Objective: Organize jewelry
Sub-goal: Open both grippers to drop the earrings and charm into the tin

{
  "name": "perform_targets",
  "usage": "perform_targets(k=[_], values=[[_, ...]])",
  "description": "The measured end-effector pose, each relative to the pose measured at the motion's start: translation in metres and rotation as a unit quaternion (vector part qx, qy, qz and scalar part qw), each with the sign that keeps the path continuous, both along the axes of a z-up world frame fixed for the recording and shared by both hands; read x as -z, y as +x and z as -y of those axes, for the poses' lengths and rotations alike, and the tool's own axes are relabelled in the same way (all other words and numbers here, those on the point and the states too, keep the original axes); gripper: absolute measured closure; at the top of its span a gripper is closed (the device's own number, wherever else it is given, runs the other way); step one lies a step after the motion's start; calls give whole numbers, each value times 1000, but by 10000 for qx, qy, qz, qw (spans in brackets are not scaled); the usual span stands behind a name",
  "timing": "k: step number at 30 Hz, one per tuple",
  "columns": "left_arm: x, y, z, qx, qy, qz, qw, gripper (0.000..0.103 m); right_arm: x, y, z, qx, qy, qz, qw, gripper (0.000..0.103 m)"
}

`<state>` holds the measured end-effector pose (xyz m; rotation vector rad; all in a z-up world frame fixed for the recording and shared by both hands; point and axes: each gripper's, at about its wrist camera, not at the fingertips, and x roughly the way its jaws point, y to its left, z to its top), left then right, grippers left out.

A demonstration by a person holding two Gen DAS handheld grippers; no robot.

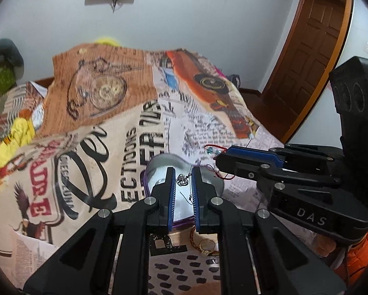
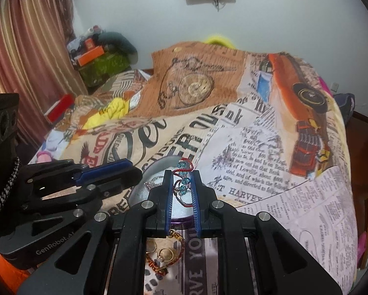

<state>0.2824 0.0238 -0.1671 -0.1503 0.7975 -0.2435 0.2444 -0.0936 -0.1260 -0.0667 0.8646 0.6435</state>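
Bed (image 1: 68, 162), draped in a printed cover (image 2: 253, 147): soft, creased footing. Likely to let anything set on it tilt or slide if pushed from the side.

Left gripper (image 1: 184, 172) and right gripper (image 2: 183, 174), side by side at the near edge of the bed, both angled down toward the same spot. Little room between the two; a knock of one against the other probable if lowered together, enough to shake a light piece loose.

Round grey dish (image 1: 164, 162) with a purple rim, resting on the cover directly below both sets of fingers. Easily tipped on the soft bedding by a press on its rim, spilling the silver ring (image 2: 152, 184) that appears to lie inside it.

Bracelet (image 2: 182, 179), red cord with blue beads: pinched between the nearly closed fingers of the right gripper, loops dangling over the dish. Prone to snagging on the ribbed pads on release, or trailing over the rim onto the cover.

Necklace (image 1: 182, 180), silver pendant on a very fine chain: clamped between the nearly closed fingers of the left gripper, above the dish. Thin chain apt to slip out early, catch on a finger, or tangle with the cord if both dropped at once.

Gold rings (image 2: 165, 253) and a gold chain, loose on the cover just near of the dish, under the grippers. At risk of being nudged, pressed into a fold, or lost from sight.
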Motion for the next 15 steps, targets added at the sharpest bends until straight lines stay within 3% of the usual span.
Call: perform_targets(k=[15], values=[[18, 9, -3, 90, -46, -274, 9996, 92, 34, 17, -15, -453, -285, -508, 9973, 90]])
